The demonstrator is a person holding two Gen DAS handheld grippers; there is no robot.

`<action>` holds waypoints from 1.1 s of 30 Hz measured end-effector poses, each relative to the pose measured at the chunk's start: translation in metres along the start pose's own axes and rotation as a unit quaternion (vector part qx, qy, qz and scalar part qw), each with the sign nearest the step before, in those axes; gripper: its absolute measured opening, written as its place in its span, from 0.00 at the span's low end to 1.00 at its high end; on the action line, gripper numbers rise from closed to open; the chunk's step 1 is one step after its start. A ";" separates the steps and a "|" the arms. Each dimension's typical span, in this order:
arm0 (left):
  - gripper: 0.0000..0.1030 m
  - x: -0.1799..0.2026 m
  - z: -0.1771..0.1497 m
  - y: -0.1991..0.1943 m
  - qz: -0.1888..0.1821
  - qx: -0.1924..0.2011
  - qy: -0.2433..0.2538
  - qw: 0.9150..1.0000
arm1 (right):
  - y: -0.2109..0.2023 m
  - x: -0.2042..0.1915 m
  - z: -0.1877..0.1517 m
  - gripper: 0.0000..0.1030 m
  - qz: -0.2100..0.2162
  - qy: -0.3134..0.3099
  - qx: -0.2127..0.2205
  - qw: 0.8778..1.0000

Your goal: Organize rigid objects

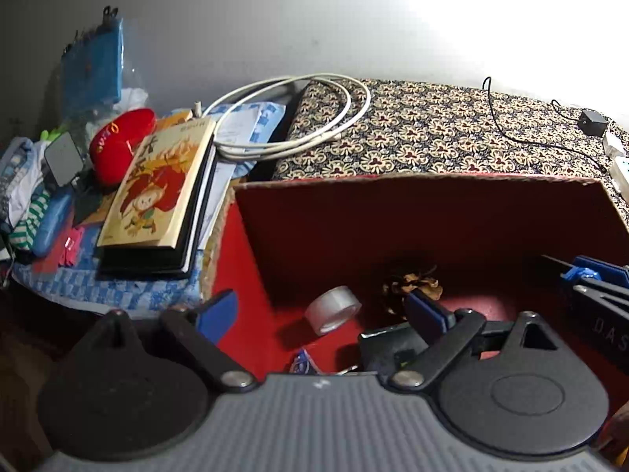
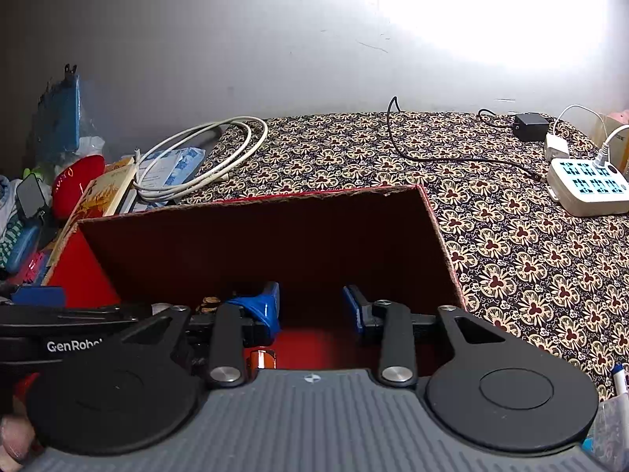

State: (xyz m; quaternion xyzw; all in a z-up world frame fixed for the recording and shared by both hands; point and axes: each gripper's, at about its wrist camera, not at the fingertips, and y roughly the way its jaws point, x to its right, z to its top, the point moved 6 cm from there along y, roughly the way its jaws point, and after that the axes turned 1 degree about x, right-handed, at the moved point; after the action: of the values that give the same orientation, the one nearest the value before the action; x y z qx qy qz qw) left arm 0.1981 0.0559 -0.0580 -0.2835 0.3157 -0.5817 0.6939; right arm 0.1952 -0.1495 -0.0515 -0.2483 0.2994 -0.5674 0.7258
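**Both grippers over the red box**

The red cardboard box (image 1: pixel 432 216) lies on the patterned cloth. Inside it, a silver roll of tape (image 1: pixel 333 309) rests on the floor, axis tilted, between and just ahead of the left gripper (image 1: pixel 322 310), whose blue-padded fingers (image 1: pixel 218 312) are spread wide and hold nothing. The right gripper (image 2: pixel 310 306), likewise spread and empty, hovers over the box's right part, farther from the roll. A yellow illustrated book (image 1: pixel 157 185) lies outside, left of the box.
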 end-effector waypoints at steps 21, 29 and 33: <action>0.91 0.010 -0.001 0.016 -0.026 -0.016 0.015 0.999 | 0.018 0.006 -0.002 0.18 -0.002 0.035 -0.030 0.999; 0.91 0.010 -0.001 0.016 -0.027 -0.016 0.016 0.999 | 0.016 0.005 -0.001 0.18 -0.010 0.025 -0.021 0.999; 0.91 0.009 -0.001 0.016 -0.028 -0.015 0.016 0.999 | 0.017 0.005 -0.001 0.18 -0.009 0.023 -0.021 0.999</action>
State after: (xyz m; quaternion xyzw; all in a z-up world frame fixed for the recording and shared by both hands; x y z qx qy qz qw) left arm 0.2088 0.0493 -0.0717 -0.2934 0.3278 -0.6006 0.6677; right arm 0.2069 -0.1501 -0.0644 -0.2532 0.3256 -0.5730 0.7082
